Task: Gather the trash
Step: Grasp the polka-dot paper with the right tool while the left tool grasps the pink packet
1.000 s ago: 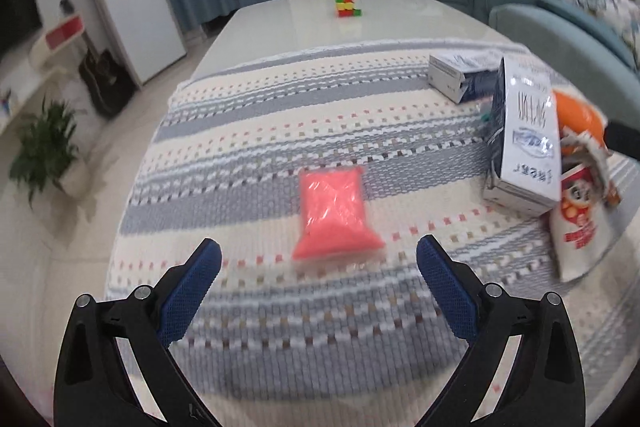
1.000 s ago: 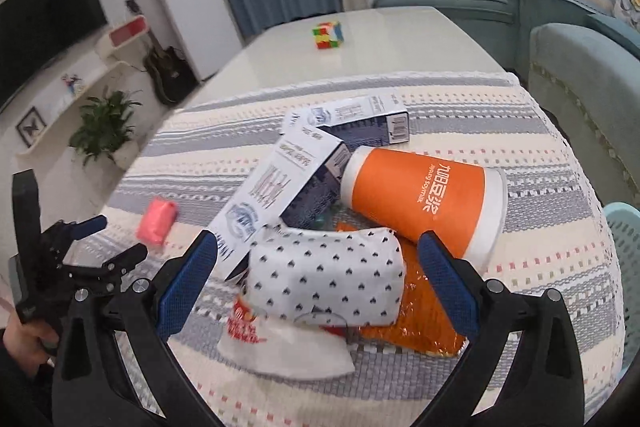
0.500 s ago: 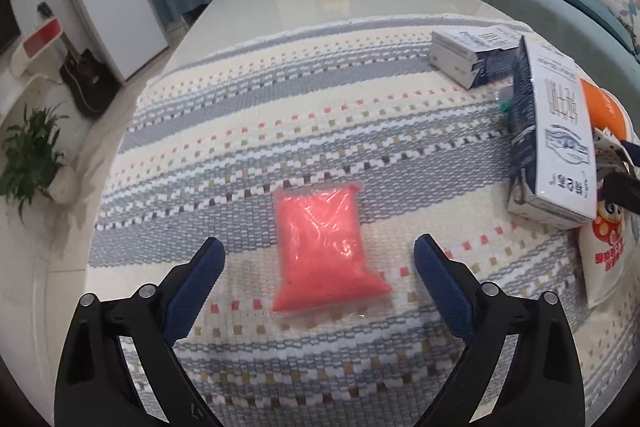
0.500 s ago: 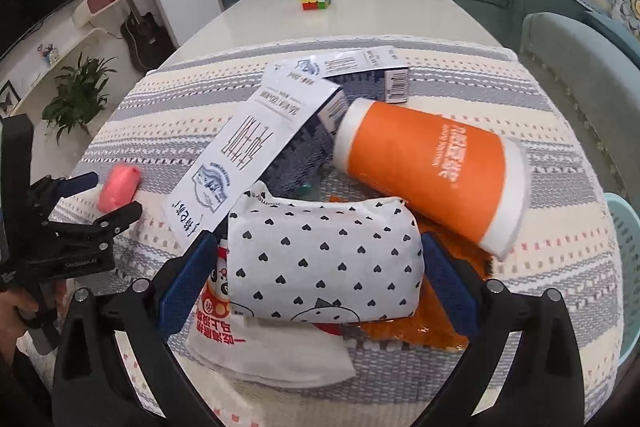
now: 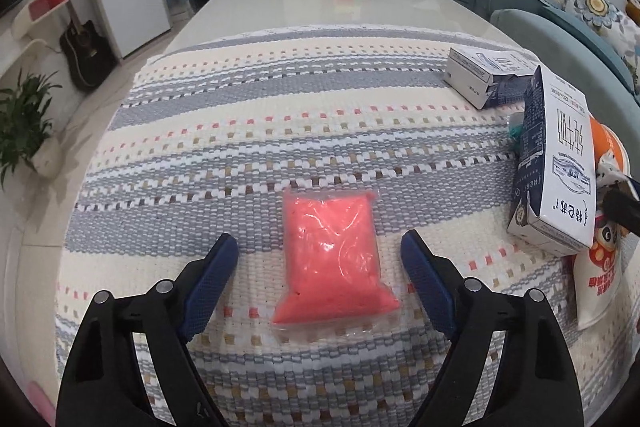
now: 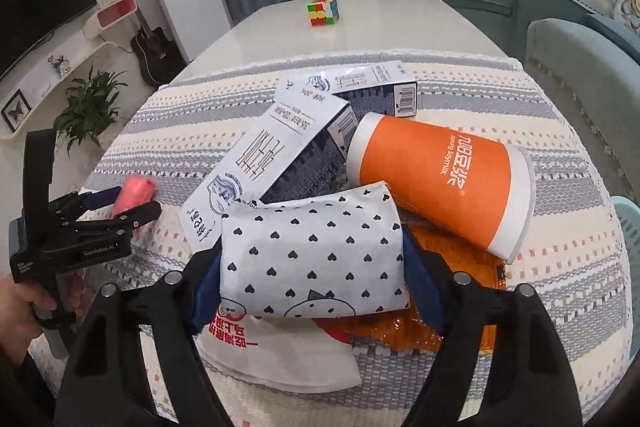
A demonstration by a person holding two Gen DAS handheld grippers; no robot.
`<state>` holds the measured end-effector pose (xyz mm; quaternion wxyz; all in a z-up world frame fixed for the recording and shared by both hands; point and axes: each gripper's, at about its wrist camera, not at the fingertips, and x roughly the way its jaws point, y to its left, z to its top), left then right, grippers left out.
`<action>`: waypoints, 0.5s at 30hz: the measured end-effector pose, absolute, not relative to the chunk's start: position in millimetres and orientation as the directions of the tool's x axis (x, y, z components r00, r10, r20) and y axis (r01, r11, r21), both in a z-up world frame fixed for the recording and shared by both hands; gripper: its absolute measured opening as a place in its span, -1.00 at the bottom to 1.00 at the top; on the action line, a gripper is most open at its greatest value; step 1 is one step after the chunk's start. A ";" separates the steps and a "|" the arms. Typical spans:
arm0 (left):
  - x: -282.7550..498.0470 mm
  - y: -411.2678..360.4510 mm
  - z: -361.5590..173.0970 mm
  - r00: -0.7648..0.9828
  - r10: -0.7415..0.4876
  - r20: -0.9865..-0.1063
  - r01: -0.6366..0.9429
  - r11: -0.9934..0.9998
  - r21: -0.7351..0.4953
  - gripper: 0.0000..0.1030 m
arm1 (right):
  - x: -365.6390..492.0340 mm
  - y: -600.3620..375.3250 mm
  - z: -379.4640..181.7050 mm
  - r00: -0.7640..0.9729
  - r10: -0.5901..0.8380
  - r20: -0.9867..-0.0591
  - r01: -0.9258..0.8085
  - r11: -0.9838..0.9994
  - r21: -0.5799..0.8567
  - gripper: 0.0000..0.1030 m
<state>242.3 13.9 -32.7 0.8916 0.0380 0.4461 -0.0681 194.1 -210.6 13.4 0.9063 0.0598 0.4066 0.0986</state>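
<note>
A pink plastic packet (image 5: pixel 334 255) lies flat on the striped tablecloth (image 5: pixel 280 131). My left gripper (image 5: pixel 320 261) is open with its blue fingers on either side of the packet's near half, not touching it. In the right wrist view the left gripper (image 6: pixel 120 205) and the packet (image 6: pixel 134 193) show at far left. My right gripper (image 6: pixel 312 271) is open around a white heart-print tissue pack (image 6: pixel 316 255), its fingers at or very near the pack's ends. The pack lies on a trash pile with an orange paper cup (image 6: pixel 440 183) and milk cartons (image 6: pixel 272 155).
A second carton (image 6: pixel 360 87) lies behind the pile, a white snack bag (image 6: pixel 276 343) and orange wrapper (image 6: pixel 452 311) under it. A Rubik's cube (image 6: pixel 323 11) sits on the bare far table. Sofas stand at right, a plant (image 6: pixel 86 107) and guitar at left.
Both grippers moved forward and down. The left now straddles the pink packet; the right's fingers have come in around the heart-print pack. No trash item has moved.
</note>
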 end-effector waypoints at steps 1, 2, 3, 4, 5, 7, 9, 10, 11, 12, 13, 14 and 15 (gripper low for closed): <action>242.2 13.4 -32.6 0.594 -0.085 -0.800 0.153 0.988 0.008 0.57 | 193.6 -210.7 14.5 0.653 0.228 -0.722 -0.133 0.973 0.186 0.38; 242.0 13.4 -32.4 0.596 -0.083 -0.799 0.151 0.989 0.010 0.57 | 193.4 -211.1 15.9 0.656 0.226 -0.720 -0.135 0.974 0.182 0.38; 241.8 13.6 -32.0 0.597 -0.080 -0.798 0.147 0.989 0.011 0.53 | 192.8 -210.4 16.7 0.660 0.225 -0.717 -0.135 0.974 0.181 0.38; 242.1 14.3 -32.1 0.599 -0.077 -0.797 0.143 0.990 0.012 0.42 | 192.2 -210.7 18.0 0.666 0.224 -0.711 -0.134 0.974 0.181 0.37; 241.8 15.1 -30.9 0.606 -0.075 -0.792 0.139 0.990 0.013 0.33 | 191.9 -210.6 18.8 0.669 0.223 -0.709 -0.133 0.974 0.181 0.37; 241.4 17.0 -29.2 0.609 -0.078 -0.789 0.134 0.991 0.006 0.10 | 190.7 -209.5 21.4 0.676 0.217 -0.704 -0.135 0.976 0.171 0.37; 241.2 20.1 -28.3 0.615 -0.071 -0.785 0.117 0.993 0.001 -0.03 | 189.3 -207.9 23.5 0.685 0.206 -0.699 -0.137 0.979 0.153 0.37; 241.7 22.2 -27.8 0.617 -0.067 -0.784 0.109 0.994 0.000 -0.13 | 188.7 -207.5 24.2 0.688 0.202 -0.697 -0.139 0.979 0.147 0.37; 242.1 23.8 -27.1 0.619 -0.063 -0.783 0.103 0.995 0.002 -0.21 | 188.0 -206.7 25.3 0.692 0.198 -0.695 -0.141 0.980 0.139 0.36; 242.4 25.7 -26.2 0.619 -0.067 -0.783 0.102 0.995 -0.005 -0.28 | 187.6 -206.3 25.6 0.694 0.196 -0.693 -0.142 0.981 0.135 0.35; 242.6 26.9 -25.7 0.617 -0.074 -0.783 0.102 0.995 -0.014 -0.29 | 186.9 -205.9 26.7 0.699 0.191 -0.689 -0.141 0.982 0.129 0.34; 242.5 28.6 -25.1 0.618 -0.083 -0.782 0.102 0.994 -0.025 -0.29 | 186.5 -205.5 27.2 0.701 0.190 -0.688 -0.141 0.982 0.127 0.33; 241.9 29.1 -24.9 0.619 -0.090 -0.780 0.106 0.994 -0.030 -0.30 | 186.0 -204.8 27.9 0.702 0.189 -0.686 -0.144 0.982 0.123 0.32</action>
